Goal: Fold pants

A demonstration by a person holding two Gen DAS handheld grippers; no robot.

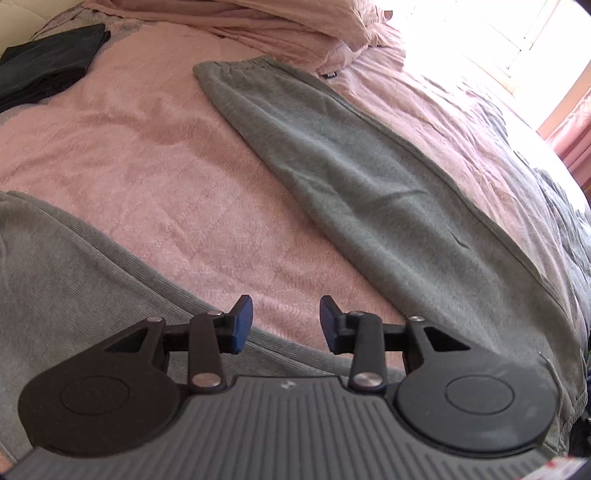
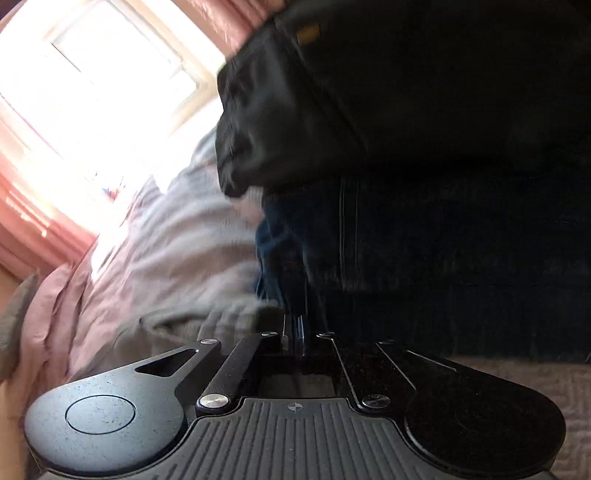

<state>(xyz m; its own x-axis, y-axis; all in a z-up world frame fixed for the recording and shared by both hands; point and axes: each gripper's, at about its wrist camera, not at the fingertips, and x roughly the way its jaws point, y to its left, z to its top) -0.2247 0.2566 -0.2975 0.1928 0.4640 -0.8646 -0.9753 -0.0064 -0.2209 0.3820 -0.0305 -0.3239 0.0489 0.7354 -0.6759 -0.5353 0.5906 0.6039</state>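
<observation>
A bed (image 1: 155, 158) covered by a pink textured spread carries everything. Grey pants (image 1: 354, 184) lie flat across it, one leg running diagonally from the elastic waistband at the far side toward the near right edge, the other spread at the near left. A folded black garment (image 1: 48, 70) rests at the far left corner. Rumpled pink bedding (image 1: 258, 26) is heaped along the far edge.
</observation>
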